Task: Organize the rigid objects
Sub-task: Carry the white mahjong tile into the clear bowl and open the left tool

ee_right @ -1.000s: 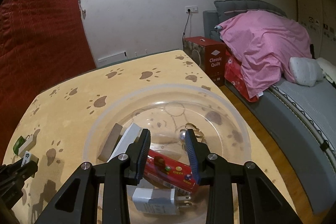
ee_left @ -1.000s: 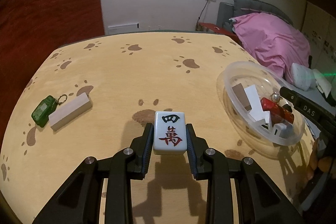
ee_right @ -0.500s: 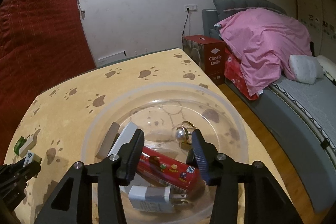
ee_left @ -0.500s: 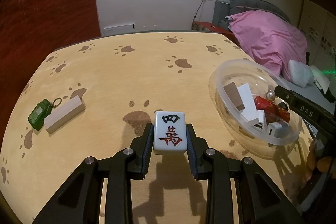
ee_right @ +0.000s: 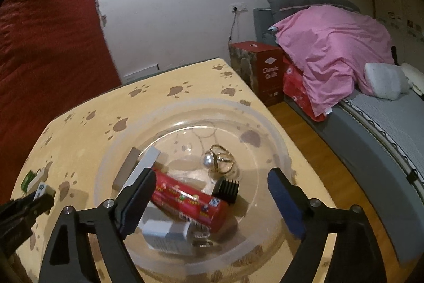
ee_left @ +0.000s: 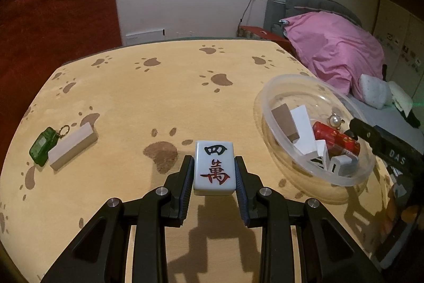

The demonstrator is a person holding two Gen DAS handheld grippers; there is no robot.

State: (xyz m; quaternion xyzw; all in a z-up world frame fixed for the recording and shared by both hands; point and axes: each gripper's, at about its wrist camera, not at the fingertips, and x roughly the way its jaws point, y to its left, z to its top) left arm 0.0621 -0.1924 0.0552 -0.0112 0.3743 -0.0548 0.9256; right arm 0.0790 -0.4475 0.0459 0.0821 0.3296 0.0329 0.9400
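Note:
My left gripper is shut on a white mahjong tile with black and red characters, held just above the paw-print table. Over the clear plastic bowl hangs my right gripper; its jaws are opening and nothing is pressed between the pads. Below them in the bowl lie a small black ribbed piece, a red tube, a pearl ring, a white charger and two blocks. At the table's left, a green keychain touches a pale wooden block.
The bowl stands close to the table's right edge. Beyond that edge are a wooden floor, a red box and a bed with a pink quilt. A red curtain hangs behind the table on the left.
The right jaws have spread from nearly shut to wide apart, and the black ribbed piece now lies in the bowl. The left gripper still holds the tile in the same place.

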